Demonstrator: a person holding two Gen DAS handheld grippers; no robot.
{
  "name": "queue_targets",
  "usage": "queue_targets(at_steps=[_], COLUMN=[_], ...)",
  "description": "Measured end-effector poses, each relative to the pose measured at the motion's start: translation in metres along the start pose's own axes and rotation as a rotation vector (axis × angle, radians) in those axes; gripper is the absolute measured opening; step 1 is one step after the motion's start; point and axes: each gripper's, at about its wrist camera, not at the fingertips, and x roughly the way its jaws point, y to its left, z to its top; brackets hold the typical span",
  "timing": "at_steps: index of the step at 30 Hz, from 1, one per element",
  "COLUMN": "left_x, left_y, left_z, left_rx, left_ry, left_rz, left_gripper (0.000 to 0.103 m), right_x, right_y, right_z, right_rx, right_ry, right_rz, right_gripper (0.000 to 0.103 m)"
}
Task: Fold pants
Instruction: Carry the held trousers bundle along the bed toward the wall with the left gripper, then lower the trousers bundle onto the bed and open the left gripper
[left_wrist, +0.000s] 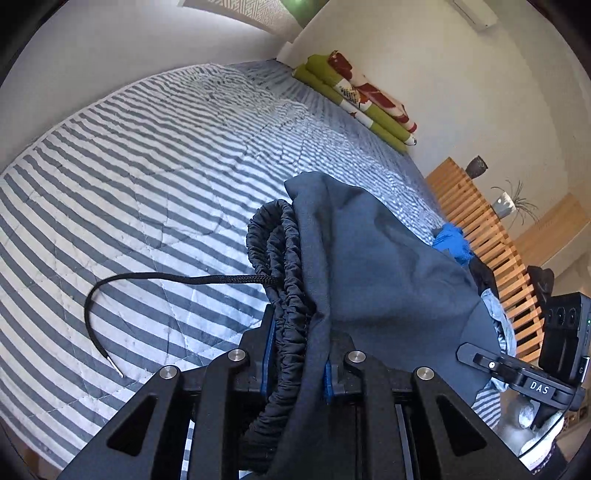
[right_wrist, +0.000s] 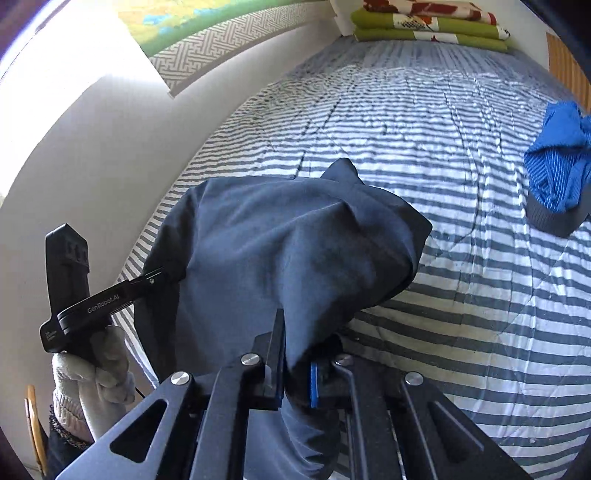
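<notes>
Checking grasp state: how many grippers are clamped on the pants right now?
2. The left gripper is shut on the gathered waistband; the right gripper pinches plain fabric of the dark pants.

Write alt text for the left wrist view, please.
The left gripper clamps the gathered black waistband of dark blue pants above a grey-and-white striped bedspread. A black drawstring trails off to the left.

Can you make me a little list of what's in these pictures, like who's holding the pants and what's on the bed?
pants: dark blue, lifted above the bed
left gripper: shut on the pants' gathered waistband
right gripper: shut on the pants' cloth
drawstring: black, hanging loose from the waistband
bed cover: grey and white stripes
blue cloth: bunched on the bed
folded blankets: stacked at the far end
</notes>
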Motion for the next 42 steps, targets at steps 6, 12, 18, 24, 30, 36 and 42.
queue_targets(at_steps=[6, 12, 18, 24, 30, 36, 42], left_x=[-0.062, -0.115, -0.118, -0.068, 0.020, 0.114, 0.141], left_y=[-0.026, -0.040, -0.026, 0.033, 0.116, 0.202, 0.218], left_z=[0.043, 0.115, 0.201, 0.285, 0.338, 0.362, 0.372], left_rx=[0.028, 0.045, 0.077, 0.075, 0.055, -0.017, 0.038], left_ry=[-0.131, -0.251, -0.292, -0.275, -0.206, -0.151, -0.136], left_rz=[-0.015, 0.004, 0.115, 0.209, 0.279, 0.304, 0.492], left_gripper=[0.020, 0.020, 0.020, 0.020, 0.020, 0.022, 0.030], right_x=[-0.042, -0.077, -0.041, 0.062, 0.190, 0.296, 0.335], right_y=[0.049, 0.098, 0.124, 0.123, 0.108, 0.098, 0.063], right_z=[0.040, 0.095, 0.174, 0.255, 0.310, 0.334, 0.347], right_rx=[-0.086, -0.162, -0.177, -0.151, -0.105, -0.119, -0.054], right_ry=[-0.070, -0.157, -0.205, -0.200, -0.143, -0.121, -0.069], right_rz=[0.020, 0.029, 0.045, 0.066, 0.058, 0.018, -0.051], right_gripper=[0.008, 0.008, 0.008, 0.008, 0.008, 0.008, 0.023])
